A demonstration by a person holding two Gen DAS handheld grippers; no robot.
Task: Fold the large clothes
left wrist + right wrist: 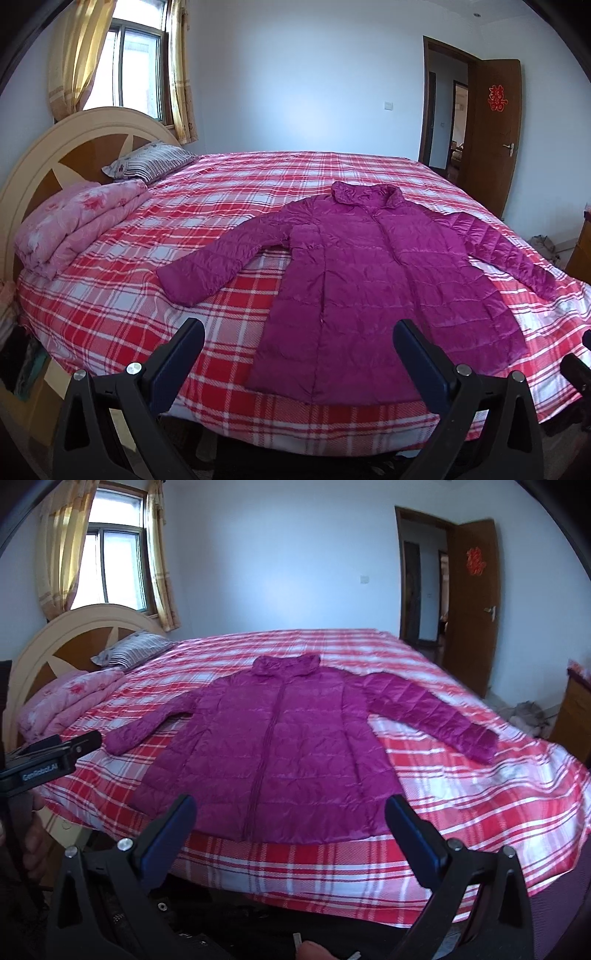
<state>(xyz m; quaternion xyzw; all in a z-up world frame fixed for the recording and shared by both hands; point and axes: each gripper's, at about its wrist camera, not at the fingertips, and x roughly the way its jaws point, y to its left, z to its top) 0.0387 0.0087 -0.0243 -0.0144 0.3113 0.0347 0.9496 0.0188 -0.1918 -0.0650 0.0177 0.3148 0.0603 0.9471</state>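
A long magenta quilted coat (369, 273) lies flat and face up on the bed, collar toward the far side, both sleeves spread outward, hem at the near edge. It also shows in the right wrist view (273, 753). My left gripper (299, 332) is open and empty, held off the bed's near edge in front of the coat's hem. My right gripper (290, 808) is open and empty, in front of the hem's middle. The left gripper's body (48, 760) shows at the left of the right wrist view.
The bed has a red and white plaid sheet (147, 295). A folded pink quilt (77, 225) and a striped pillow (147, 166) lie by the headboard (44, 155) at left. An open brown door (495, 133) stands at the right.
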